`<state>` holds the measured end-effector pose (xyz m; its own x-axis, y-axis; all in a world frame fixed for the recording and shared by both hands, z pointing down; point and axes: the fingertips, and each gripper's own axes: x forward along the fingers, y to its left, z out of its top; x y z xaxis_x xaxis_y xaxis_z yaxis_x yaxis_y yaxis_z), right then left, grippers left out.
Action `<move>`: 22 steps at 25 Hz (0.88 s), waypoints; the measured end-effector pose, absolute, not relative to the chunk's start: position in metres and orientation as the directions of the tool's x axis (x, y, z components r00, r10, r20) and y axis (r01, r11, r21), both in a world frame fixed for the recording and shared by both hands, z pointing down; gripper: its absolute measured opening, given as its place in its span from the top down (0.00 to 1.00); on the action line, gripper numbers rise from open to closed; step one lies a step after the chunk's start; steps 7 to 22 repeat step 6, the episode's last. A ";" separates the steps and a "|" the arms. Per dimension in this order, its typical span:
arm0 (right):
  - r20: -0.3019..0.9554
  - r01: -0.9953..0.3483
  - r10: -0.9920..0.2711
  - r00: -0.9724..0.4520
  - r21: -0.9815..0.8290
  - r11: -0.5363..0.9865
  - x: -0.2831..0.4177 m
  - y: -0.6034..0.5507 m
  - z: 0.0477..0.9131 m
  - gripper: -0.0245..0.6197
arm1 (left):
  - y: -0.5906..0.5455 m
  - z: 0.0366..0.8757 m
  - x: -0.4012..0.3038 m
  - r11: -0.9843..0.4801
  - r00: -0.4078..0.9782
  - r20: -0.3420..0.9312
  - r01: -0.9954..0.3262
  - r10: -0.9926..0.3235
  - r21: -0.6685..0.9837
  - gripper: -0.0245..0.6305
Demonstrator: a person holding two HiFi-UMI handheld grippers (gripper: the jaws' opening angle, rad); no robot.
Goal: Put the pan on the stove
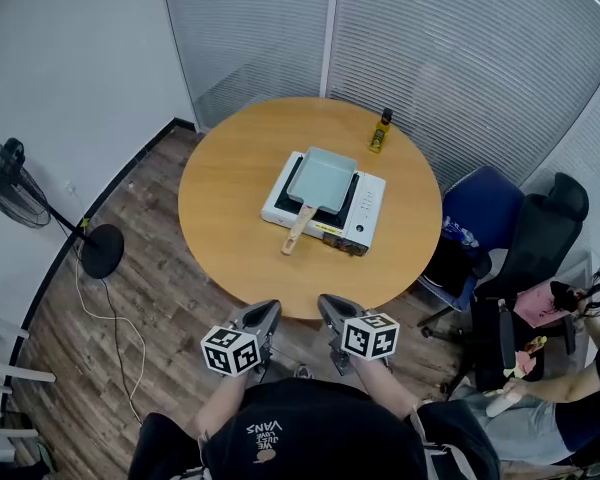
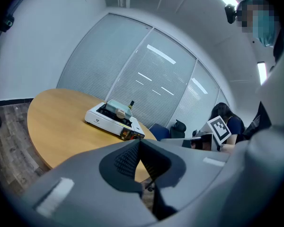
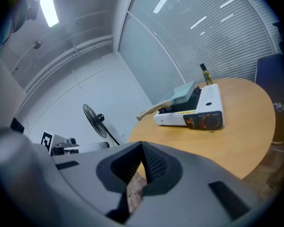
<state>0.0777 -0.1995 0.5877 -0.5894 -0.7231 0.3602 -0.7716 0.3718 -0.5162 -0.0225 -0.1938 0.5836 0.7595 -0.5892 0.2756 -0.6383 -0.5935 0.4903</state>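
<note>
A pale green rectangular pan with a wooden handle rests on the white portable stove in the middle of the round wooden table. The pan and the stove also show far off in the left gripper view, and the pan sits on the stove in the right gripper view. Both grippers are held low at the table's near edge, away from the stove. My left gripper is shut and empty. My right gripper is shut and empty too.
A small dark bottle stands on the table behind the stove. Office chairs and a seated person are at the right. A floor fan stands at the left with its cable on the wooden floor.
</note>
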 end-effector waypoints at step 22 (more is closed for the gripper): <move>0.355 -0.773 -0.727 -0.587 -0.512 0.374 0.076 -0.201 0.585 0.94 | -0.194 0.586 -0.023 -0.595 0.757 0.275 -0.642 -0.593 0.484 0.95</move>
